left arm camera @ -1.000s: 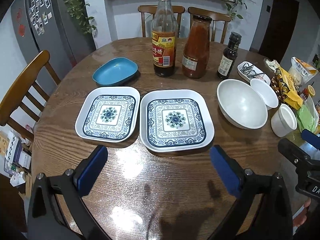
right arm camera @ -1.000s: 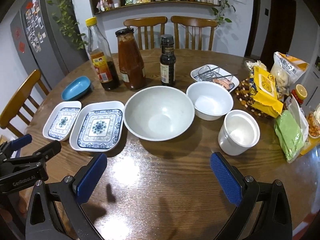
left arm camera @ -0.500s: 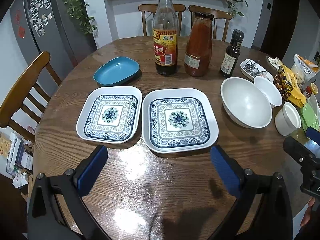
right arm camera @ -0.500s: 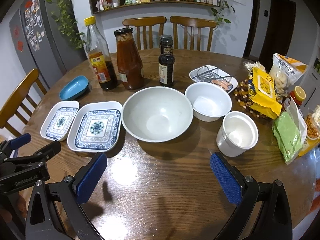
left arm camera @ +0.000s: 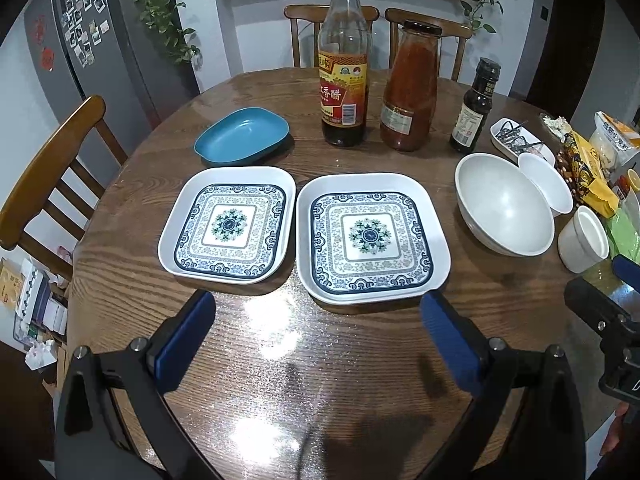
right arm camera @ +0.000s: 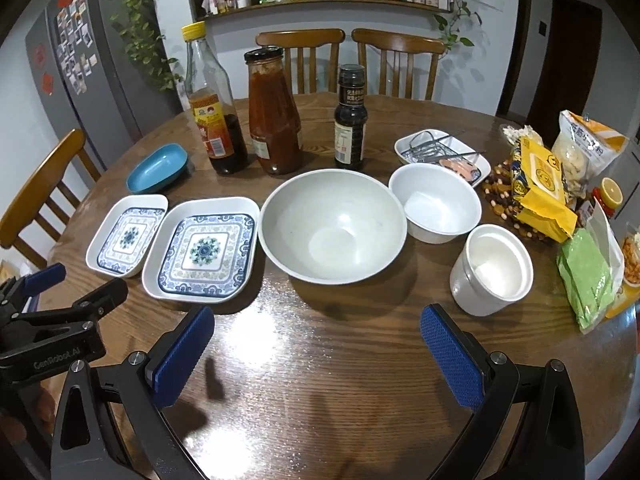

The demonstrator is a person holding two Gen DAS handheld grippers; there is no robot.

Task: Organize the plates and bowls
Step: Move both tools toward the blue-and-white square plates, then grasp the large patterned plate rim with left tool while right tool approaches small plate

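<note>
Here, left gripper (left arm camera: 316, 332): jaws wide apart, empty, above the table (left arm camera: 280, 360).
Right gripper (right arm camera: 316, 344): likewise spread, empty.
Ahead: patterned plates (left arm camera: 372, 238), large bowl (right arm camera: 332, 226).

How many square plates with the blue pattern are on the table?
2. The smaller patterned plate lies in front of the blue dish; the larger patterned plate lies beside it, next to the big white bowl. None seems hidden.
</note>
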